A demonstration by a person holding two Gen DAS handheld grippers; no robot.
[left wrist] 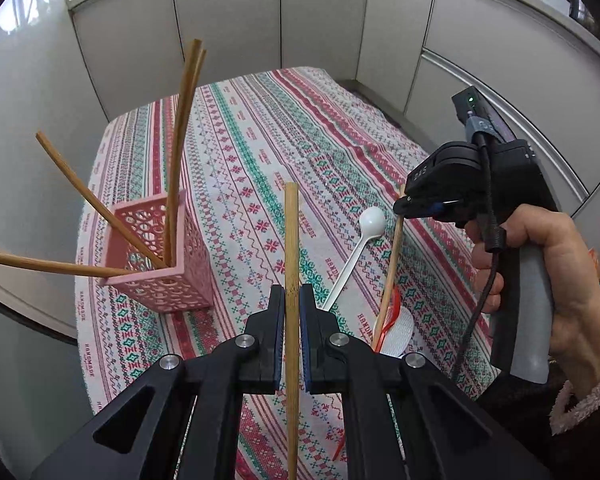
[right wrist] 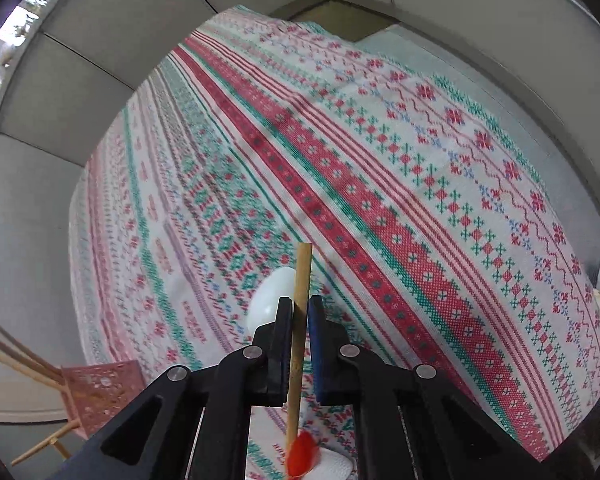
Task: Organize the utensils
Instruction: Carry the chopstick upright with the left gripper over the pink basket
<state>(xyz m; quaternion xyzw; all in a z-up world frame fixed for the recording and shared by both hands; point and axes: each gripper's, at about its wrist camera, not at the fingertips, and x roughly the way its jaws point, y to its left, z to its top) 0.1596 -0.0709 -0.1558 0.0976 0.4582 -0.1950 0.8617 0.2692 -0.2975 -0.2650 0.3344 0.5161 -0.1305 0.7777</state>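
My left gripper [left wrist: 291,292] is shut on a bamboo chopstick [left wrist: 291,240] that stands upright above the table. My right gripper [right wrist: 299,302] is shut on another chopstick [right wrist: 302,280]; in the left wrist view it [left wrist: 400,204] holds that chopstick [left wrist: 390,276] slanted, lower end near the table. A pink perforated basket [left wrist: 168,264] at the left holds several chopsticks [left wrist: 180,140]. A white spoon [left wrist: 358,248] lies on the cloth between the grippers. A red plastic utensil [right wrist: 302,454] and a white ribbed utensil [left wrist: 400,330] lie below the right chopstick.
A patterned red, green and white tablecloth [left wrist: 260,152] covers the table. Grey partition walls [left wrist: 228,20] enclose the far and left sides. The basket also shows low at the left of the right wrist view [right wrist: 100,396].
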